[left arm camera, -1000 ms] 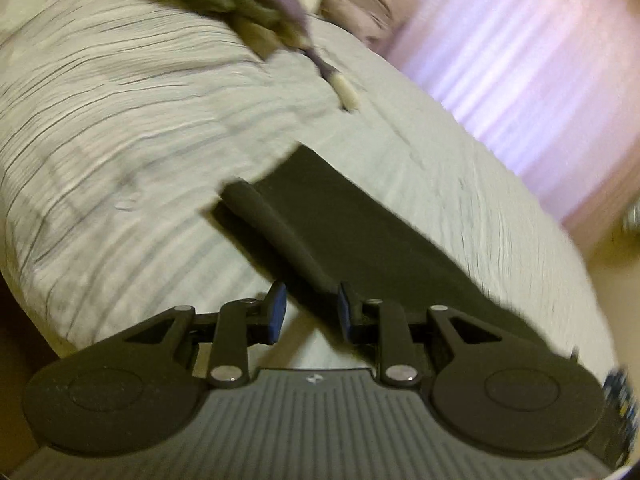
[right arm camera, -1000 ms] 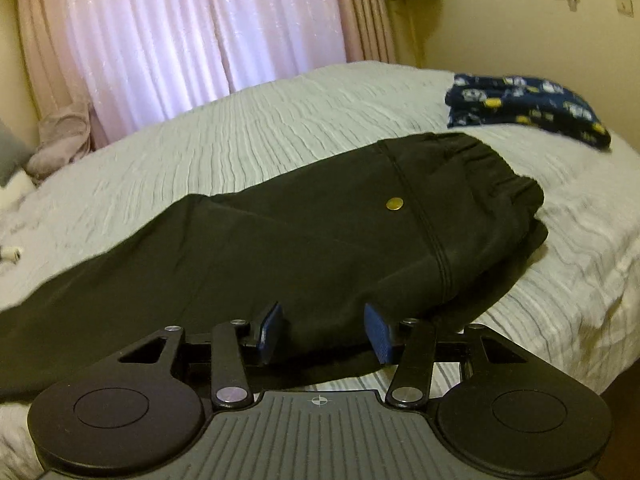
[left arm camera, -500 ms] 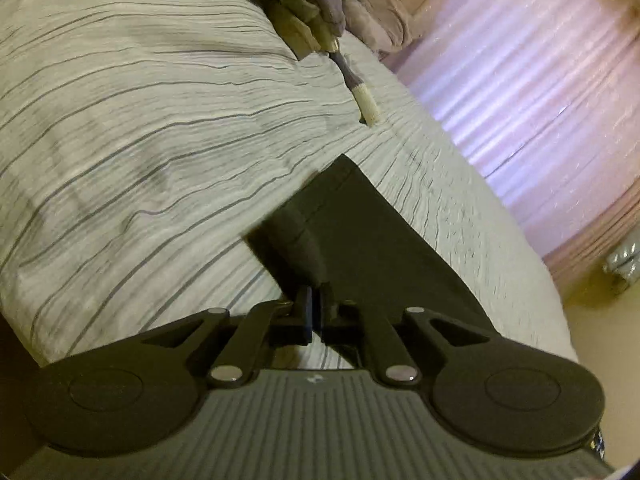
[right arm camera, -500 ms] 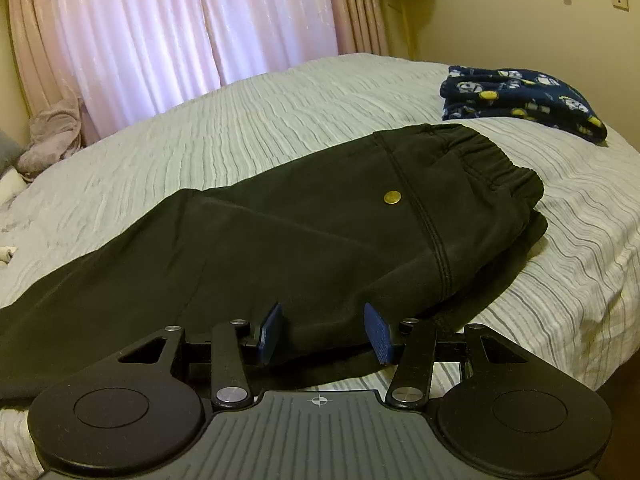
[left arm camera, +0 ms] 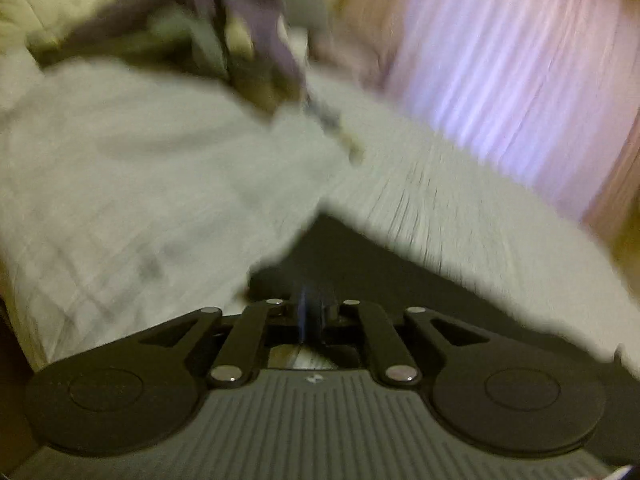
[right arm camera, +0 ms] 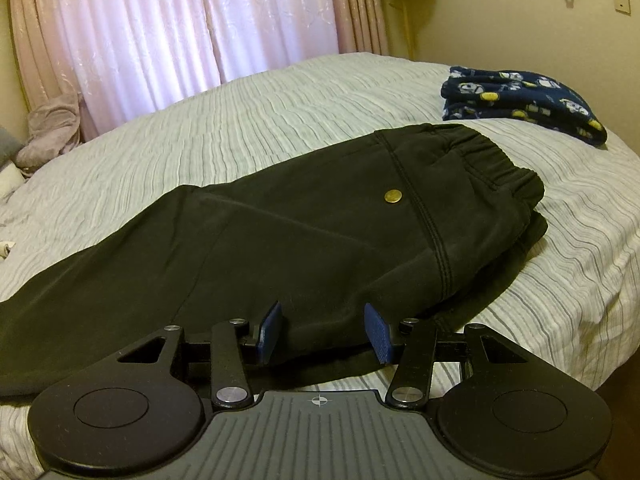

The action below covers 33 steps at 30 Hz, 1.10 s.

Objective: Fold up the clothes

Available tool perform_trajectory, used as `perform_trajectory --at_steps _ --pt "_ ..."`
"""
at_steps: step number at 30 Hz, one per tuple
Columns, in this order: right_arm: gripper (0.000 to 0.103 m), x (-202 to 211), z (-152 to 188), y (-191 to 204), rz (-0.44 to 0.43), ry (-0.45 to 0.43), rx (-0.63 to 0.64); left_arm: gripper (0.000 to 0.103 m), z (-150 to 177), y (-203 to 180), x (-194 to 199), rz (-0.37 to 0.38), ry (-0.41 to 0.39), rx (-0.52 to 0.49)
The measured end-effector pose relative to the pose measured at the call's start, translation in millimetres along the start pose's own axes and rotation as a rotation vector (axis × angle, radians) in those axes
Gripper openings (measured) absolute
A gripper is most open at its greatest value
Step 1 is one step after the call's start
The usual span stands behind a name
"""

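Now, left wrist cam, v. blurred: your left gripper (left arm camera: 310, 314) has its jaws pinched together on the leg end of the long black fleece trousers (left arm camera: 384, 272), which run off to the right over the grey-striped white bedcover (left arm camera: 120, 200).

Right wrist cam, sharp: your right gripper (right arm camera: 323, 330) sits w/ jaws apart astride the trousers' (right arm camera: 304, 240) near edge, nothing clamped. Trousers lie flat, elastic waistband at right, near a folded navy patterned garment (right arm camera: 520, 102).
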State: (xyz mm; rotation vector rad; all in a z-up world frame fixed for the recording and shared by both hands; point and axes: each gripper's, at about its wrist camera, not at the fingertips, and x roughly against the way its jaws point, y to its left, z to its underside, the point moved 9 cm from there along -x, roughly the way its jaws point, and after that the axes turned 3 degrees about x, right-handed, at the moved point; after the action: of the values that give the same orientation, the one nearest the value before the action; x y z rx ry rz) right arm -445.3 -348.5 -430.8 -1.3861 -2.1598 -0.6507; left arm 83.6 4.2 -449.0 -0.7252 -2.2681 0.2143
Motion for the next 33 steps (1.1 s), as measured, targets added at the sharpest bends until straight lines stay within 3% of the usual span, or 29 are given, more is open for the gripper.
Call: perform_trajectory --at_steps 3,6,7,13,15,18,23,25,27,29,33 --pt "0.051 -0.6 0.2 -1.1 -0.008 -0.002 -0.005 0.004 6.1 12.9 -10.4 -0.015 0.036 0.104" --pt "0.051 0.6 0.4 -3.3 -0.023 -0.006 -0.024 0.004 2.5 12.2 1.0 -0.004 0.017 0.160" --pt "0.051 1.0 0.6 -4.2 -0.029 -0.008 -0.033 0.009 3.3 11.1 3.9 0.001 0.024 0.183" --pt "0.051 2.0 1.6 -5.2 -0.039 -0.019 -0.048 0.019 31.4 5.5 12.1 0.181 0.117 0.438" --pt "0.051 2.6 1.7 -5.6 -0.044 -0.022 -0.051 0.023 34.2 3.0 6.7 0.203 0.126 0.494" --pt "0.051 4.2 2.1 -7.9 -0.065 -0.025 -0.069 0.025 36.5 2.0 -5.6 0.219 0.142 0.585" --pt "0.051 6.5 3.4 -10.8 -0.094 -0.035 -0.100 0.024 39.5 2.9 -20.0 0.195 0.127 0.638" --pt "0.051 6.3 3.7 -10.7 -0.099 -0.037 -0.102 0.019 36.8 -0.4 -21.6 0.175 0.112 0.608" --pt "0.051 5.9 3.5 -10.7 -0.104 -0.035 -0.107 0.012 29.9 -7.9 -21.9 0.146 0.097 0.516" --pt "0.051 6.2 2.7 -11.8 -0.113 -0.034 -0.122 0.009 20.1 -23.9 -20.3 0.103 0.094 0.330" --pt "0.051 10.9 1.4 -14.8 -0.138 -0.043 -0.154 0.008 1.5 -98.1 4.2 0.133 -0.018 -0.050"
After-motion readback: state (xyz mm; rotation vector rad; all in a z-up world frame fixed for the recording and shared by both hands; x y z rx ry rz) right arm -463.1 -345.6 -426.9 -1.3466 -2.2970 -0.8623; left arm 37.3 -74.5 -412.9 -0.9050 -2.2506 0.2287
